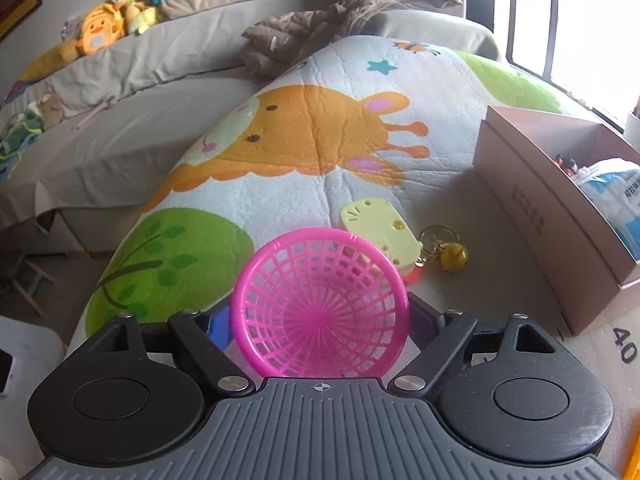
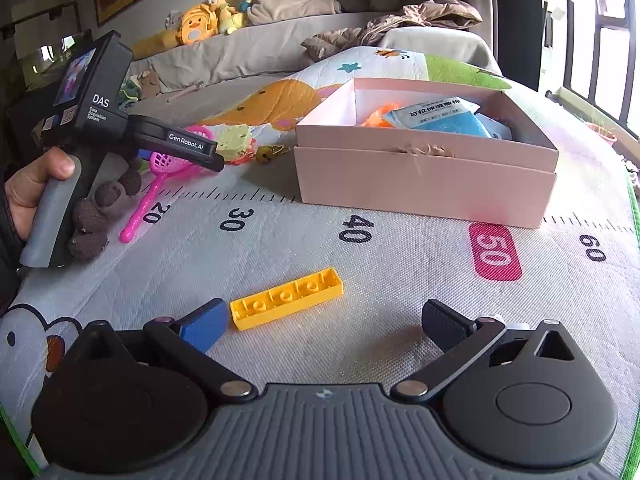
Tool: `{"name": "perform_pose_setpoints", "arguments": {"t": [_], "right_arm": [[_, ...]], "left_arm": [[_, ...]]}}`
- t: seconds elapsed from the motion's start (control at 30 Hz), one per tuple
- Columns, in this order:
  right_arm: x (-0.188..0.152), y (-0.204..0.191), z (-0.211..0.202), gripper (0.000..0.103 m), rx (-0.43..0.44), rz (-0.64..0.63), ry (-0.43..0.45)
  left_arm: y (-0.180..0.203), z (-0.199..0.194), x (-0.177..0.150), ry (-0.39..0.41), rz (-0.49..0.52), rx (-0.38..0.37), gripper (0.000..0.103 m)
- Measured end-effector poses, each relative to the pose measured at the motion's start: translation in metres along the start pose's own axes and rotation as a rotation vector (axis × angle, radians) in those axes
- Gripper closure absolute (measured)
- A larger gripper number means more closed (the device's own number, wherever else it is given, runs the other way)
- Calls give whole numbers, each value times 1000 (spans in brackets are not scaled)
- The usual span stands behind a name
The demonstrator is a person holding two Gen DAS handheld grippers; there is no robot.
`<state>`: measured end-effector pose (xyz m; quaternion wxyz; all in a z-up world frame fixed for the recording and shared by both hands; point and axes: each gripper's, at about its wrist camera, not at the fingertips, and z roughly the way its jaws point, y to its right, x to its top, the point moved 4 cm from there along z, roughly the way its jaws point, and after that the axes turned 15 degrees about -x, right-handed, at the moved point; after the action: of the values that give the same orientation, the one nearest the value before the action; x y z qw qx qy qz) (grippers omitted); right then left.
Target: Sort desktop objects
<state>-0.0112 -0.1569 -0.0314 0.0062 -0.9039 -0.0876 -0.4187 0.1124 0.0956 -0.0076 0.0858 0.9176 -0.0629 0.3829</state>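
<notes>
My left gripper [image 1: 320, 320] is shut on a round pink plastic basket [image 1: 320, 304] and holds it above the play mat. The basket also shows in the right wrist view [image 2: 200, 133], behind the left gripper [image 2: 208, 160]. A pale yellow cheese-shaped toy [image 1: 380, 228] with a yellow bell keyring [image 1: 452, 258] lies just beyond it. A pink cardboard box [image 2: 424, 184] holds a blue packet [image 2: 444, 118] and an orange item. My right gripper [image 2: 324, 320] is open, low over the mat, with a yellow building brick [image 2: 286, 298] lying just ahead of its left finger.
A pink toy net scoop [image 2: 160, 178] and a brown knitted toy [image 2: 100, 208] lie on the mat at the left. The mat has a printed ruler. A grey sofa [image 2: 224, 60] with plush toys [image 2: 200, 24] and a brown jacket [image 2: 392, 24] stands behind.
</notes>
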Motion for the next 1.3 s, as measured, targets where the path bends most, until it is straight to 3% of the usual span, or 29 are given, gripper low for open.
{"name": "perform_pose_setpoints", "arguments": {"t": [0.23,0.3,0.37,0.5,0.57,0.67,0.8,0.9,0.97,1.03,1.17,1.3], "right_arm": [[1,2,-6,0,1,9,32],[2,6,-17,0,12,10,66],[3,14,-29,0,31,7,84],[2,46,-48,0,-84,15,117],[-1,66,-51,0,-136,64,112],[-6,92,-51,0,-195,164,109],[-11,106,-42,0,-210,260,104],[-15,104,-33,0,-208,271,88],[-19,101,-27,0,-211,260,68],[-20,101,-26,0,-204,261,60],[-21,104,-24,0,-192,290,46],[-23,107,-23,0,-174,317,40]], "left_arm": [[59,-53,-38,-29,150,-153,14],[72,-62,-48,-51,197,-141,5],[81,-75,-54,-26,249,-101,6],[103,-109,-58,105,307,-43,4],[116,-119,-60,122,275,-99,5],[146,-113,-73,43,286,-258,18],[168,-90,-87,-18,329,-304,27],[164,-79,-90,-73,242,-420,25],[156,-72,-90,-101,170,-458,22],[150,-66,-90,-120,130,-447,21],[136,-61,-81,-100,178,-300,22],[105,-59,-61,-94,118,-205,22]]}}
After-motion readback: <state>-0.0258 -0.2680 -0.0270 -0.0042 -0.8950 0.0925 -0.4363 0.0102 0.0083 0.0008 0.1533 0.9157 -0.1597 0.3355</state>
